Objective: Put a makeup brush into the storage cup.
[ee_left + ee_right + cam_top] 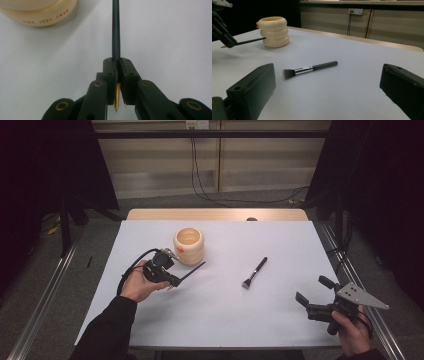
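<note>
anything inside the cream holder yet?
The high view looks into the holder: only its pale inner wall shows, no tool, though the bottom is hidden by the rim. The left gripper clamps a thin dark stick beside it; the brush lies on the table.

You are working in a lab-style recording bay, not a home: a plain white table [220, 310] stands on grey carpet, with metal rails [42, 290] running along the floor at 9 and 3 o'clock. Black curtains [385, 180] close both sides, a bare panelled wall [250, 165] stands at 12 o'clock, and cables [200, 175] hang from a socket [196, 124] there
</note>
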{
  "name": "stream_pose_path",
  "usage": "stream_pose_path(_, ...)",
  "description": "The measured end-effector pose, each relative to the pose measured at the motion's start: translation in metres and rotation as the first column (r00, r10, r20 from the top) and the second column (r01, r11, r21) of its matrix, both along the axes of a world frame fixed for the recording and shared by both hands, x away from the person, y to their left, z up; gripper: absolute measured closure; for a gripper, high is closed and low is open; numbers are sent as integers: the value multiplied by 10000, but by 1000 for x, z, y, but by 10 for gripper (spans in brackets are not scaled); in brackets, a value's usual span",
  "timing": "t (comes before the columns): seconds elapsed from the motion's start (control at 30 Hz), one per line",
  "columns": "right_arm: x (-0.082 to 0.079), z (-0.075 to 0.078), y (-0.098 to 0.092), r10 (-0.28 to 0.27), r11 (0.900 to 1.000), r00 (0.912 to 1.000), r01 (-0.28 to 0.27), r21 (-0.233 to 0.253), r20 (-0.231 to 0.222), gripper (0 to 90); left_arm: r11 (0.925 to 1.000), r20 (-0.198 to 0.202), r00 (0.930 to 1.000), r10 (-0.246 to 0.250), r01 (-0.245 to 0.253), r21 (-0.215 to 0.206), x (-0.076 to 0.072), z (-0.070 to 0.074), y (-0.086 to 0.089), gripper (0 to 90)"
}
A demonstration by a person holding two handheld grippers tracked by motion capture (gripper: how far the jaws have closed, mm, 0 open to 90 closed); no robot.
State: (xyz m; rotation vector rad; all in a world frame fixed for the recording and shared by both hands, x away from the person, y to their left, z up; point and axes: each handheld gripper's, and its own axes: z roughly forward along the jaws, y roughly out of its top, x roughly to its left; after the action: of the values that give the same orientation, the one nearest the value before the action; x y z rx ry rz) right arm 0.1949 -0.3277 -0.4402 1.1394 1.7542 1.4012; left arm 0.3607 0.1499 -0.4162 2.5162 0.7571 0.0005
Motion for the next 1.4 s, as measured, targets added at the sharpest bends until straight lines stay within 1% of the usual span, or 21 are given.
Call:
stream_pose_path(0.07, 0, 0, 0, 22, 10000, 10000, -22, -20, 2, 0, 9999, 50, 9999, -121, 121, -2, -1, 2, 0, 837)
stream_pose_path(0.1, 0, 0, 0, 23, 10000, 10000, -23, -17, -3, 0, 9980, 114, 9994, 319, -313, -550, -5, 3, 0, 837)
stream_pose_path(0.13, 0, 0, 0, 23, 10000, 10000, -23, -19, 2, 0, 9990, 239, 9997, 41, -30, -454, -4, 5, 2, 837)
stream_pose_path(0.2, 0, 0, 0, 2, 10000, 10000, -2, -1, -6, 0, 9941, 220, 9992, 330, -306, -1039, -7, 5, 1, 837)
stream_pose_path(0.3, 0, 0, 0, -14, 10000, 10000, 14, 31, -26, 0, 9954, 534, 9985, -77, 128, -952, -7, 8, 3, 837)
stream_pose_path(0.37, 0, 0, 0, -12, 10000, 10000, 12, 38, -26, 0, 9824, 779, 9947, 667, -519, -1793, -12, 9, 2, 837)
stream_pose_path(0.47, 0, 0, 0, -6, 10000, 10000, 7, 36, -24, 0, 9801, 796, 9958, 455, -291, -1965, -12, 11, 4, 837)
stream_pose_path(0.5, 0, 0, 0, -6, 10000, 10000, 7, 36, -24, 0, 9779, 988, 9937, 523, -309, -2069, -12, 12, 5, 837)
stream_pose_path(0.53, 0, 0, 0, 10, 10000, 10000, -10, 30, -49, 0, 9699, 1201, 9905, 672, -366, -2409, -14, 13, 6, 837)
stream_pose_path(0.6, 0, 0, 0, -23, 10000, 10000, 23, 34, -49, 0, 9684, 1300, 9889, 723, -383, -2466, -15, 15, 7, 837)
stream_pose_path(0.67, 0, 0, 0, -24, 10000, 10000, 24, 29, -55, 0, 9547, 1466, 9851, 898, -432, -2943, -18, 18, 8, 837)
stream_pose_path(0.73, 0, 0, 0, -1, 10000, 10000, 1, 45, -66, 0, 9581, 1609, 9823, 959, -472, -2826, -19, 20, 9, 837)
stream_pose_path(0.87, 0, 0, 0, -3, 10000, 10000, 3, 37, -41, 0, 9375, 1756, 9764, 1257, -590, -3430, -23, 20, 10, 837)
stream_pose_path(0.9, 0, 0, 0, -3, 10000, 10000, 3, 37, -41, 0, 9375, 1756, 9764, 1257, -590, -3430, -23, 20, 10, 836)
stream_pose_path(0.97, 0, 0, 0, -7, 10000, 10000, 7, 40, -41, 0, 9230, 2091, 9666, 1484, -594, -3803, -27, 20, 12, 837)
stream_pose_path(1.03, 0, 0, 0, -6, 10000, 10000, 6, 41, -37, 0, 9114, 2204, 9620, 1614, -597, -4071, -29, 19, 12, 837)
stream_pose_path(1.1, 0, 0, 0, -4, 10000, 10000, 4, 38, -40, 0, 9082, 2382, 9569, 1664, -546, -4150, -31, 18, 12, 837)
stream_pose_path(1.17, 0, 0, 0, 4, 10000, 10000, -4, 13, -17, 0, 8909, 2281, 9569, 1799, -602, -4502, -32, 16, 12, 837)
stream_pose_path(1.27, 0, 0, 0, 3, 10000, 10000, -3, 37, -38, 0, 8900, 2397, 9531, 1849, -590, -4520, -33, 16, 11, 836)
stream_pose_path(1.3, 0, 0, -1, 28, 10000, 10000, -28, 47, -33, 0, 8837, 2341, 9545, 1846, -570, -4646, -33, 16, 11, 836)
stream_pose_path(1.4, 0, 0, -1, 32, 10000, 10000, -32, 30, -12, 0, 8853, 2461, 9514, 1852, -528, -4620, -35, 17, 11, 836)
